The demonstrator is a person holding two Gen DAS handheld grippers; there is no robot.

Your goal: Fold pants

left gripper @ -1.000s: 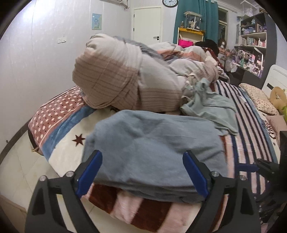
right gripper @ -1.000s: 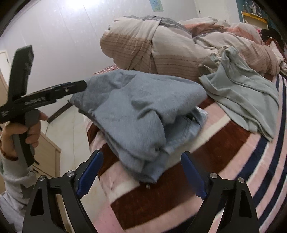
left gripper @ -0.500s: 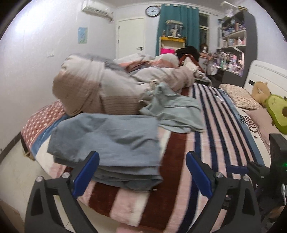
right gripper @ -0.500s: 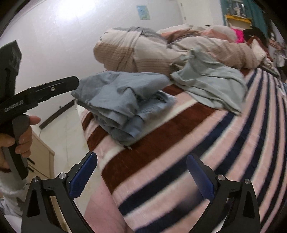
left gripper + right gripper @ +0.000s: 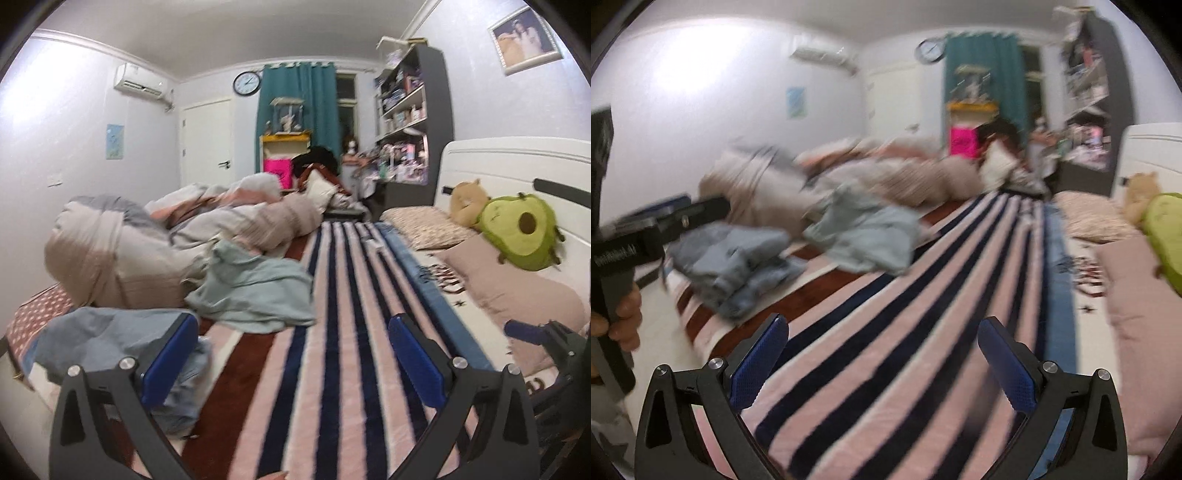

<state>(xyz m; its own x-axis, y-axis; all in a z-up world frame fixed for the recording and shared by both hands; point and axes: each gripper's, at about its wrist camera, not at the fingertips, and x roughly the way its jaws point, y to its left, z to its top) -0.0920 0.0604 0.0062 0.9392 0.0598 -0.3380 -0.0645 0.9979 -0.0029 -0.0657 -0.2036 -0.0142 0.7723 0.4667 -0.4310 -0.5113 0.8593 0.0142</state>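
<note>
The folded blue-grey pants (image 5: 110, 339) lie on the striped blanket at the bed's near left corner; they also show in the right wrist view (image 5: 735, 262). My left gripper (image 5: 291, 354) is open and empty, raised over the blanket to the right of the pants. My right gripper (image 5: 882, 362) is open and empty above the striped blanket, well to the right of the pants. The left gripper's body (image 5: 646, 236) shows at the left edge of the right wrist view. The right wrist view is blurred.
A pale green garment (image 5: 255, 291) lies crumpled behind the pants. A bundled duvet (image 5: 147, 243) fills the bed's far left. Pillows (image 5: 509, 291) and an avocado plush (image 5: 521, 232) lie by the headboard on the right. Shelves (image 5: 410, 122) stand at the back.
Both grippers have pulled back from the pants and swung right and up, so the pants slid to the lower left of both views. Both stayed open.
</note>
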